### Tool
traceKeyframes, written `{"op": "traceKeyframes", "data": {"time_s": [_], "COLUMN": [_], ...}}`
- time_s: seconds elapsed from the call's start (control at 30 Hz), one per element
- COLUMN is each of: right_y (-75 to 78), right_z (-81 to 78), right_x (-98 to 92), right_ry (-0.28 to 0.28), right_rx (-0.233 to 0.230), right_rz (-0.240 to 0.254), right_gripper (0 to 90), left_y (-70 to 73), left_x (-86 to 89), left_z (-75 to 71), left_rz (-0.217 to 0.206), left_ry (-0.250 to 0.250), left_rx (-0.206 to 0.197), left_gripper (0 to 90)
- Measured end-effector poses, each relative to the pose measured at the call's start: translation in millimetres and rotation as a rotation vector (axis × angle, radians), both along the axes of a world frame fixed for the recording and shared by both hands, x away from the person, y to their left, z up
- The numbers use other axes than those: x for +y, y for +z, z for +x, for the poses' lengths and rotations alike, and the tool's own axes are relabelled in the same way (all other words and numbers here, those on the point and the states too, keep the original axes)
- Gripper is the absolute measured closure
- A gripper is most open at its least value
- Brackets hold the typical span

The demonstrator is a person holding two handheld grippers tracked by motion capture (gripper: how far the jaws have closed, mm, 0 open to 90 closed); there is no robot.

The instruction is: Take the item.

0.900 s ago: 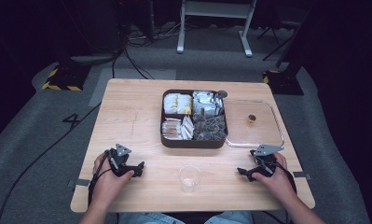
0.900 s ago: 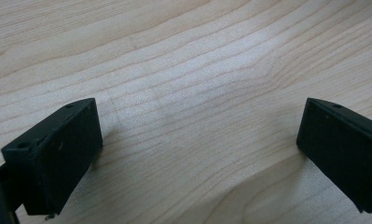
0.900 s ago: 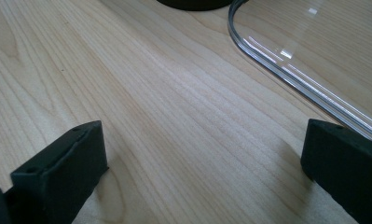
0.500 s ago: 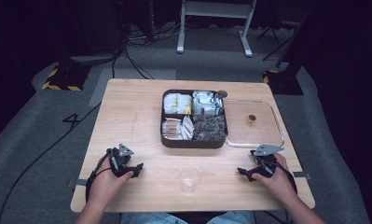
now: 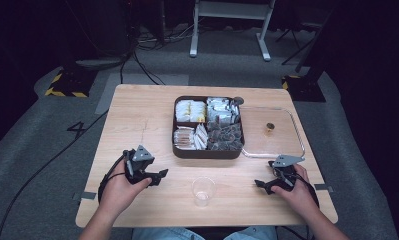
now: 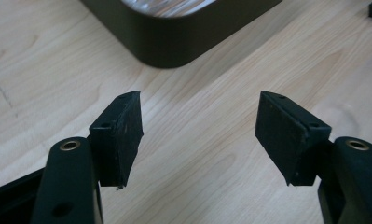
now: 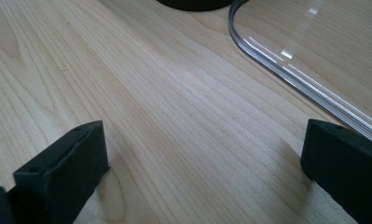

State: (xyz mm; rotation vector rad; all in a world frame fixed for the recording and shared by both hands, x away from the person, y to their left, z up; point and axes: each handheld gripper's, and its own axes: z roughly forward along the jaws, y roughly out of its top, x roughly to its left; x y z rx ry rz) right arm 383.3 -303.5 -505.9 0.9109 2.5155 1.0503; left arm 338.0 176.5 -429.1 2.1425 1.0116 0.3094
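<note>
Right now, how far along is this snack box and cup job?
Done: the clear lid lies on the table right of the open snack box. In hand: nothing; the left hand-held gripper and right hand-held gripper rest open on the table. Left: the plastic cup looks empty.

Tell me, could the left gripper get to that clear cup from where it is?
Probably yes. The left gripper has its jaws open, and bare table lies between it and the cup.
</note>
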Motion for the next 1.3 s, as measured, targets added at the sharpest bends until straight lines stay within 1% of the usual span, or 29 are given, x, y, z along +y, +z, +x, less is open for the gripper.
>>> {"op": "traceKeyframes", "data": {"time_s": [0.07, 0.17, 0.2, 0.23, 0.27, 0.3, 0.33, 0.53, 0.57, 0.6, 0.63, 0.7, 0.73, 0.77, 0.8, 0.83, 0.9, 0.97, 1.13, 1.17, 1.2, 1.23, 1.27, 1.3], "right_y": [0.1, 0.1, 0.1, 0.1, 0.1, 0.1, 0.1, 0.1, 0.0, 0.0, 0.1, 0.1, 0.1, 0.1, 0.1, 0.1, 0.1, 0.0, 0.0, 0.0, 0.0, 0.0, 0.0, 0.0], "right_z": [-0.2, -0.6, -0.7, -0.7, -0.7, -0.7, -0.7, -1.1, -1.2, -1.2, -1.3, -1.4, -1.4, -1.4, -1.4, -1.4, -1.4, -1.7, -1.9, -1.9, -1.9, -1.9, -1.9, -1.9], "right_x": [-0.2, -0.2, -0.4, -0.4, -0.4, -0.4, -0.4, -0.8, -0.9, -0.9, -1.0, -1.1, -1.1, -1.1, -1.1, -1.1, -1.2, -1.2, -1.3, -1.3, -1.3, -1.3, -1.3, -1.3], "right_ry": [0.004, 0.005, 0.008, 0.008, 0.008, 0.008, 0.008, 0.013, 0.014, 0.014, 0.015, 0.015, 0.015, 0.015, 0.015, 0.015, 0.015, 0.015, 0.014, 0.014, 0.014, 0.014, 0.014, 0.014], "right_rx": [0.001, 0.002, 0.0, 0.0, 0.0, 0.0, 0.0, 0.0, 0.0, 0.0, 0.0, 0.0, -0.001, -0.001, -0.001, -0.001, -0.001, 0.0, -0.001, -0.001, -0.001, -0.001, -0.001, -0.001], "right_rz": [0.0, 0.0, 0.0, -0.001, 0.0, 0.0, 0.0, 0.0, 0.0, 0.0, 0.0, -0.001, -0.001, -0.001, -0.001, -0.001, -0.001, 0.001, 0.0, 0.0, 0.0, 0.0, 0.0, 0.0], "right_gripper": [0.7, 0.7, 0.7, 0.7, 0.7, 0.7, 0.7, 0.7, 0.7, 0.7, 0.7, 0.7, 0.7, 0.7, 0.7, 0.7, 0.8, 0.7, 0.8, 0.8, 0.8, 0.8, 0.8, 0.8], "left_y": [6.7, 17.3, 19.7, 23.2, 29.4, 29.4, 32.9, 51.2, 55.2, 55.2, 57.5, 60.9, 65.2, 65.2, 69.4, 69.4, 73.9, 76.1, 79.1, 80.2, 80.2, 82.0, 82.0, 83.1], "left_x": [-2.9, -5.5, -6.2, -6.2, -8.3, -8.3, -8.8, -17.2, -20.2, -20.2, -21.2, -24.6, -28.9, -28.9, -33.0, -33.0, -38.7, -42.8, -51.3, -54.1, -54.1, -57.2, -57.2, -59.3], "left_z": [0.9, 4.9, 5.6, 7.5, 9.6, 9.6, 11.1, 17.0, 20.6, 20.6, 23.0, 27.9, 33.0, 33.0, 37.3, 37.3, 42.6, 47.7, 67.4, 74.6, 74.6, 82.5, 82.5, 87.4], "left_rz": [0.003, -0.016, -0.021, -0.014, -0.023, -0.023, -0.019, -0.018, -0.022, -0.022, -0.011, -0.004, 0.002, 0.002, 0.006, 0.006, 0.015, 0.012, 0.019, 0.023, 0.023, 0.02, 0.02, 0.017], "left_ry": [-0.019, -0.054, -0.058, -0.075, -0.089, -0.089, -0.102, -0.127, -0.131, -0.131, -0.132, -0.13, -0.139, -0.139, -0.148, -0.148, -0.156, -0.163, -0.154, -0.154, -0.154, -0.155, -0.155, -0.157], "left_rx": [-0.01, -0.031, -0.031, -0.04, -0.055, -0.055, -0.067, -0.104, -0.115, -0.115, -0.121, -0.124, -0.126, -0.126, -0.13, -0.13, -0.134, -0.133, -0.148, -0.153, -0.153, -0.157, -0.157, -0.162], "left_gripper": [32.6, 32.6, 32.5, 32.3, 32.3, 32.4, 32.4, 32.6, 32.6, 32.6, 32.6, 32.9, 32.9, 32.9, 32.9, 32.8, 32.7, 32.7, 32.9, 32.9, 33.0, 33.1, 33.1, 33.1]}}
